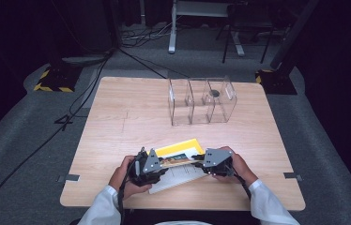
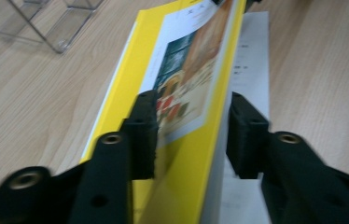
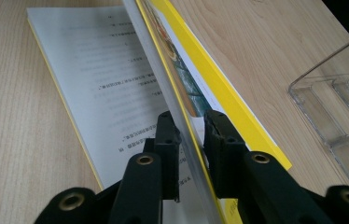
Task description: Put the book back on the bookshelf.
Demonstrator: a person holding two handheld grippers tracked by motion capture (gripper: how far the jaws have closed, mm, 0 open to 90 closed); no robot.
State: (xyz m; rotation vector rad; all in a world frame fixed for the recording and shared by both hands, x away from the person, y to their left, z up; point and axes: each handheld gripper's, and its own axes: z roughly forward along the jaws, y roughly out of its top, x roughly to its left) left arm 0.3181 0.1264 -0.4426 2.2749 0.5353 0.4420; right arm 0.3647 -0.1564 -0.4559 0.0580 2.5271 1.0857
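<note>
A yellow book [image 1: 179, 151] lies open near the table's front edge, its white printed page [image 3: 102, 70] flat on the wood. The front cover [image 2: 196, 60], yellow with a picture on it, stands lifted on edge together with some leaves. My left gripper [image 2: 193, 135] holds the cover at one end, a pad pressed on each side. At the other end my right gripper [image 3: 191, 140] is shut on the same lifted cover [image 3: 161, 51]. In the high view the left gripper [image 1: 163, 165] and right gripper [image 1: 200, 161] face each other across the book.
A clear plastic organiser [image 1: 202, 101] with upright dividers stands at the far middle of the table; its corner shows in both gripper views [image 2: 56, 23] [image 3: 336, 102]. Bare wood [image 1: 131, 117] lies between it and the book. Cables and stands sit on the floor beyond.
</note>
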